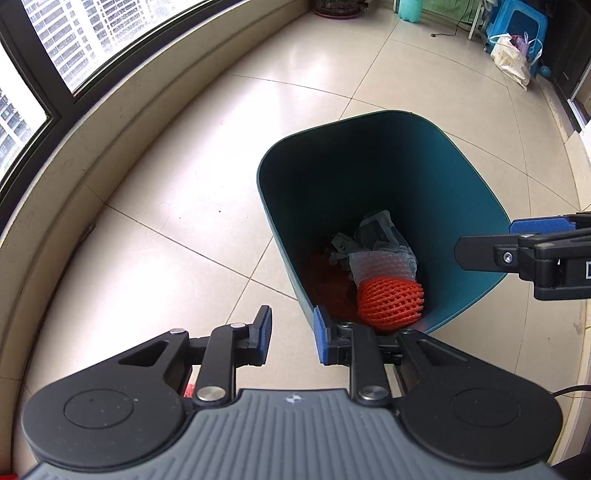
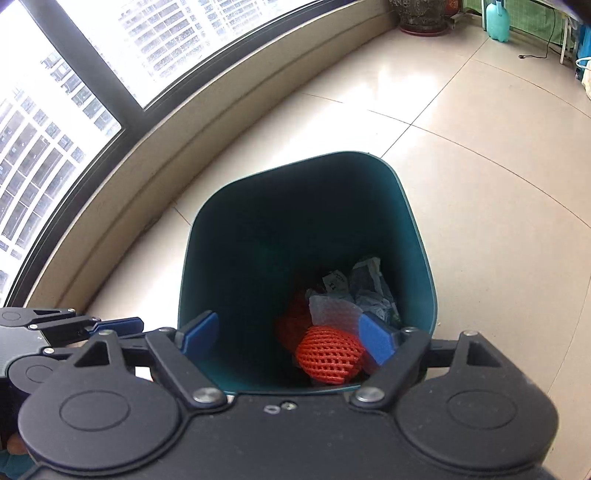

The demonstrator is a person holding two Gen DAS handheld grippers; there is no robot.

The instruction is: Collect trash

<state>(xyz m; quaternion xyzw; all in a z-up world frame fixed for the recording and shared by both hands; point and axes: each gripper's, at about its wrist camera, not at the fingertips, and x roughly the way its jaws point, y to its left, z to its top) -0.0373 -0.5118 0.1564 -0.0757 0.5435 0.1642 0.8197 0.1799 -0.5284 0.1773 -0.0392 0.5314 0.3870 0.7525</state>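
A dark teal trash bin point(image 1: 369, 122) point(image 2: 295, 166) stands on the tiled floor. At its bottom lie an orange foam net point(image 1: 389, 302) point(image 2: 328, 354), a white foam net point(image 1: 380, 264) point(image 2: 332, 310) and crumpled wrappers point(image 1: 376, 229) point(image 2: 369, 280). My left gripper point(image 1: 291, 334) hovers at the bin's near-left rim, jaws a little apart with nothing between them. My right gripper point(image 2: 290, 336) hangs over the bin's mouth, open wide and empty. It also reaches in from the right in the left wrist view point(image 1: 498, 238), and the left gripper point(image 2: 122, 326) shows at the left edge of the right wrist view.
A curved window ledge point(image 1: 122, 122) runs along the left. Far back stand a plant pot point(image 2: 421, 18), a teal bottle point(image 1: 410, 9), a blue stool point(image 1: 517, 22) with bags point(image 1: 511, 61), and a cable point(image 1: 443, 35) on the floor.
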